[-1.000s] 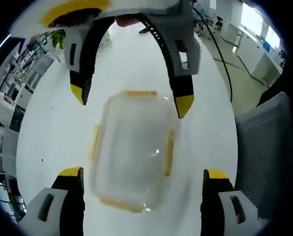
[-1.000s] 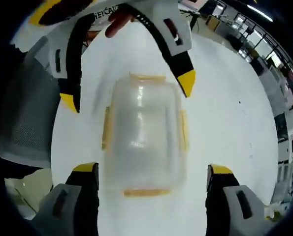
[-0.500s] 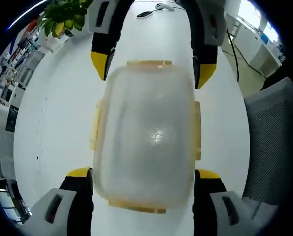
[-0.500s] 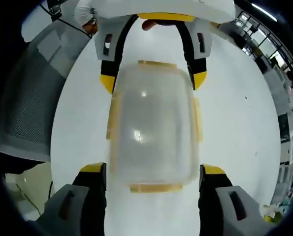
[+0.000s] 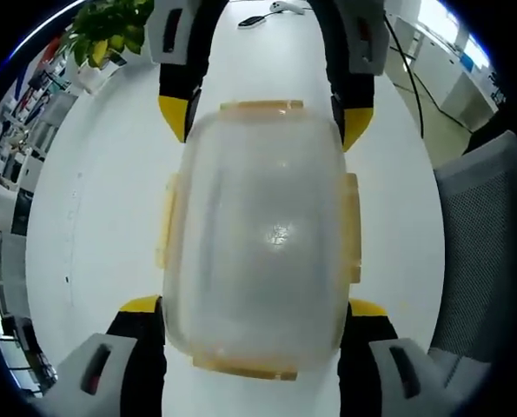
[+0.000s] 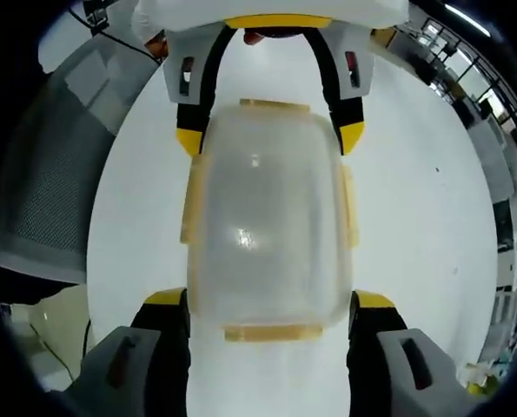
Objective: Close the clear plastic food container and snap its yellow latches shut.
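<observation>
A clear plastic container [image 5: 262,234] with its lid on lies on the white table [image 5: 93,217]. Yellow latches [image 5: 352,226] stick out at its sides and ends. My left gripper [image 5: 252,306] straddles the near end, both jaws against the container's sides. Opposite it, the right gripper [image 5: 264,117] clasps the far end. In the right gripper view the same container [image 6: 267,217] sits between my right gripper [image 6: 271,300] at the bottom and the left gripper [image 6: 269,137] at the top. Whether the latches [image 6: 267,332] are snapped down I cannot tell.
A grey mesh chair [image 5: 480,252] stands beside the table, also seen as the chair [image 6: 49,174] in the right gripper view. A potted plant [image 5: 110,35] and a mouse with cable [image 5: 258,19] lie at the table's far end. Desks fill the room behind.
Both grippers have moved in over the container's ends and their jaws have narrowed onto its sides. The container now looks larger in both views.
</observation>
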